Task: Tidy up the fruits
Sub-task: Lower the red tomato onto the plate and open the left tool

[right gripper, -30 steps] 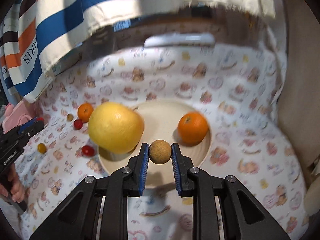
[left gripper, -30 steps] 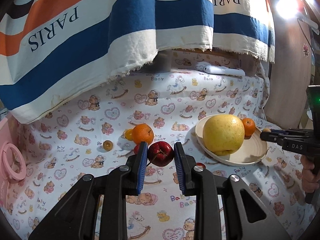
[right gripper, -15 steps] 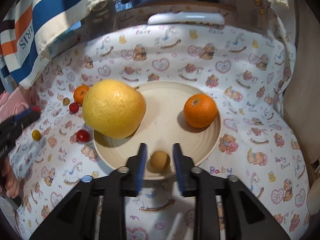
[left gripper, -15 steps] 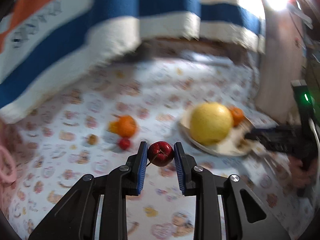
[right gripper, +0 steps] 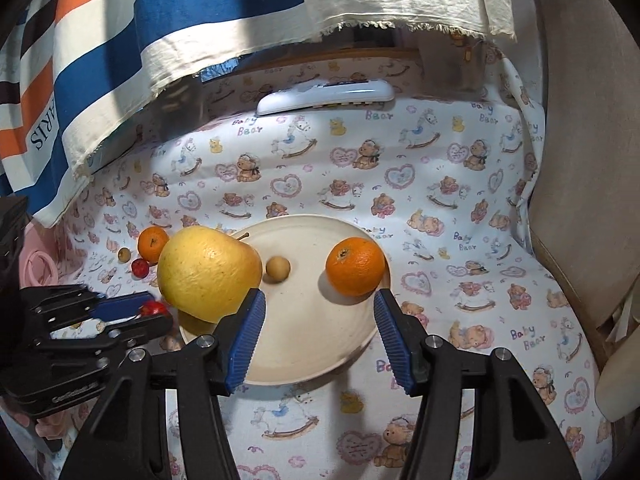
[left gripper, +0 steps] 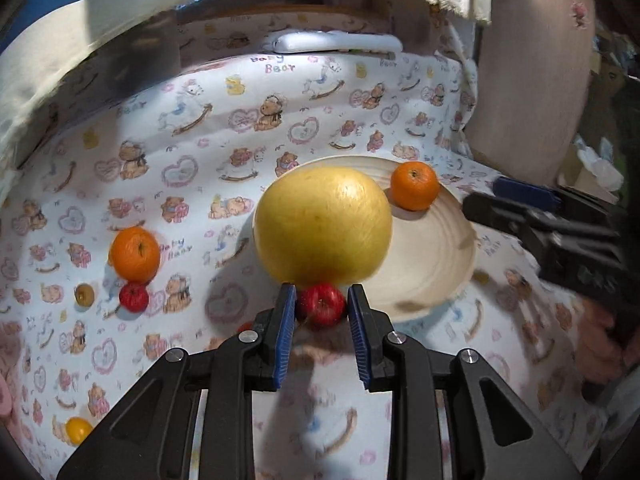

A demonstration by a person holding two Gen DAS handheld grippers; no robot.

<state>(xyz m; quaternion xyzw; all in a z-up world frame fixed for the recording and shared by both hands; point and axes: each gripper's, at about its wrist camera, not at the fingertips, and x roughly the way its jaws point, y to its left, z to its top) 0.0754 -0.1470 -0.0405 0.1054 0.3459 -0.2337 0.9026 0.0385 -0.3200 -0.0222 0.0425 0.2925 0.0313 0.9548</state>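
Our left gripper [left gripper: 321, 307] has its fingers pinching a red fruit [left gripper: 321, 305], hanging just short of the plate [right gripper: 320, 344] and close behind the pomelo [right gripper: 208, 274]. Bump that big thing and it could roll off the rim. Our right gripper [right gripper: 318, 312] has just spread its fingers, nothing between them. Plate holds the pomelo, an orange [right gripper: 355, 266] and a small brown fruit [right gripper: 277, 268].

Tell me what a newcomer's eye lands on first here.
The big yellow pomelo-like fruit dominates, sitting on the left part of the round cream plate, with a bright orange on the plate's right and a small tan round fruit between them. Next, the left tool pinches a small red apple-like fruit just before the plate.
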